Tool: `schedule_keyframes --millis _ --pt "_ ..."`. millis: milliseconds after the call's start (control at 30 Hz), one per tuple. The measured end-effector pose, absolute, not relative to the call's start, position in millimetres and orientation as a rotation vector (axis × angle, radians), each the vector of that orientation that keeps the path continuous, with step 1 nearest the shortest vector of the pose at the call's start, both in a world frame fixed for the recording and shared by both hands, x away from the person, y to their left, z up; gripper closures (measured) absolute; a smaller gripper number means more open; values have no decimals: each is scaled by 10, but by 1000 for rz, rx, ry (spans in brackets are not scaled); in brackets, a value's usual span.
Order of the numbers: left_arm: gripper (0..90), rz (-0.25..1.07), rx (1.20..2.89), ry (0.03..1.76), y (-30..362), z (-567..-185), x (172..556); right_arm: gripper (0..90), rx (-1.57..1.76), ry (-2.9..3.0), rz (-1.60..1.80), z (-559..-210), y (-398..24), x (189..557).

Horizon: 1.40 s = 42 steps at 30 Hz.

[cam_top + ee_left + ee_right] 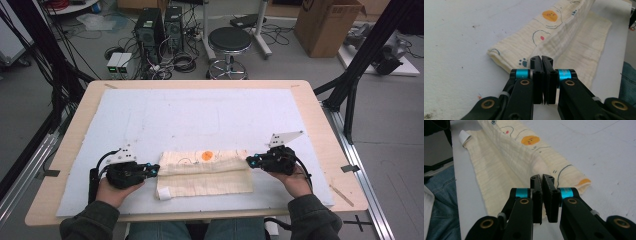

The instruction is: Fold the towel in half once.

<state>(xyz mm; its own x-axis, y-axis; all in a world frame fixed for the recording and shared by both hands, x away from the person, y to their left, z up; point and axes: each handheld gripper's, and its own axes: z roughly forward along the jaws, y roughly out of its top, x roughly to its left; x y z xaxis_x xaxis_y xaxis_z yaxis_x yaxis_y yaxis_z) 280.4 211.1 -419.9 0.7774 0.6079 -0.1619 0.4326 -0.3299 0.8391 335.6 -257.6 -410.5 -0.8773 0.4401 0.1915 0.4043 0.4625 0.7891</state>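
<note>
Lying on the white mat [200, 115] of the tabletop [320, 125], the folded cloth [205, 172] is between both tongs; the left tongs [156, 170] and right tongs [249, 161] each pinch one end of its fold.

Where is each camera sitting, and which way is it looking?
High view: sits above the person's side of the table, looking forward and down at the cloth; shows both forearms, the left gripper and the right gripper.
Left gripper view: rides on the left gripper, looking along its shut jaws, which pinch the cloth.
Right gripper view: rides on the right gripper, looking along its shut jaws, which pinch the other end of the cloth.
Shared: both gripper views show the cloth's orange face print.
</note>
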Motion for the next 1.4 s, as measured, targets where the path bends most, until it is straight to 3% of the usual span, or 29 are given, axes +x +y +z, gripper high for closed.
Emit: schedule_keyframes --millis 1033,1100,1167,1400 --pt "868 156 2006 735 2109 -4253 2566 848 756 2707 1393 -4238 -2616 3137" --pt "828 135 1998 730 2123 -4235 2569 773 760 2717 1424 -4226 -2627 3133" --pt "716 129 1988 729 2138 -4211 2571 722 747 2729 1465 -4202 -2639 3135" --pt "674 137 1972 734 2119 -4181 2634 691 725 2721 1498 -4139 -2615 3143"
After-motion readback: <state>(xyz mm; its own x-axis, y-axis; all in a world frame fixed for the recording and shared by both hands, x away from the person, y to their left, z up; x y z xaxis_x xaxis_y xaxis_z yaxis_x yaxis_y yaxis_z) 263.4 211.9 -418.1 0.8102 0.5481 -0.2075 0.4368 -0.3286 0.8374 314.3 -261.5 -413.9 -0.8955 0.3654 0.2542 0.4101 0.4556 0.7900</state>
